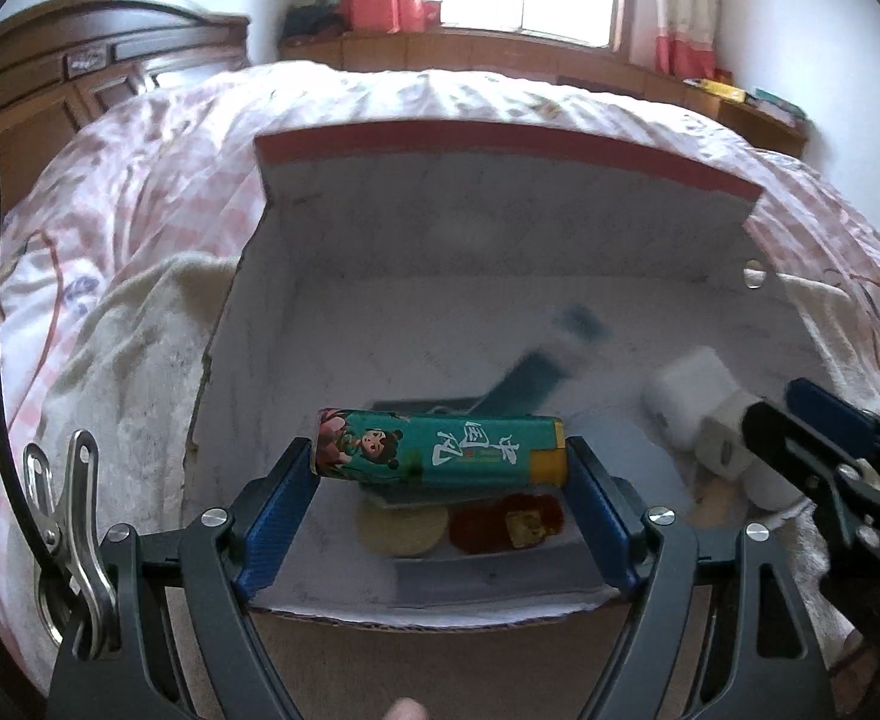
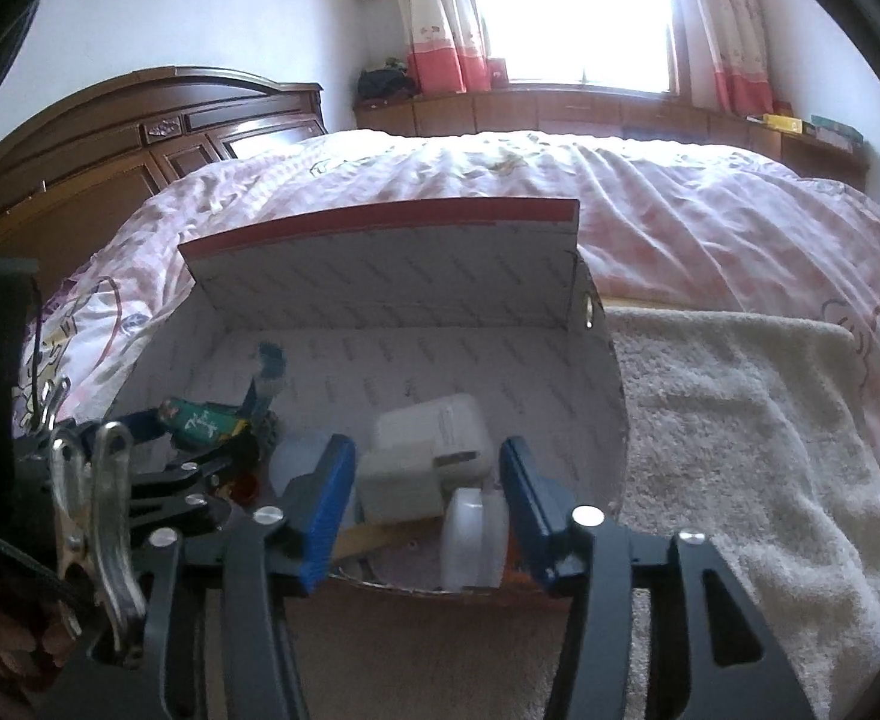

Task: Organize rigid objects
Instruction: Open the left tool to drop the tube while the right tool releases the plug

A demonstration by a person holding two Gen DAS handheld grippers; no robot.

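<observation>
My left gripper (image 1: 443, 468) is shut on a teal lighter (image 1: 440, 450) with a cartoon print and a yellow end, gripped end to end and held level over the near part of an open white cardboard box (image 1: 500, 228). The right wrist view shows that lighter (image 2: 200, 420) at the left. My right gripper (image 2: 428, 492) stands open low inside the box (image 2: 380, 276). A small white adapter (image 2: 401, 486) and a white block (image 2: 470, 534) lie between its fingers, and a bigger white charger (image 2: 440, 432) lies just beyond. The right gripper (image 1: 740, 426) reaches in from the right.
On the box floor lie a blurred blue-and-white item (image 1: 536, 378), a cream disc (image 1: 401, 531) and a red trinket (image 1: 506, 522). The box sits on a cream towel (image 2: 740, 420) over a pink bedspread (image 2: 680, 228). A wooden headboard (image 2: 140, 138) stands at the left.
</observation>
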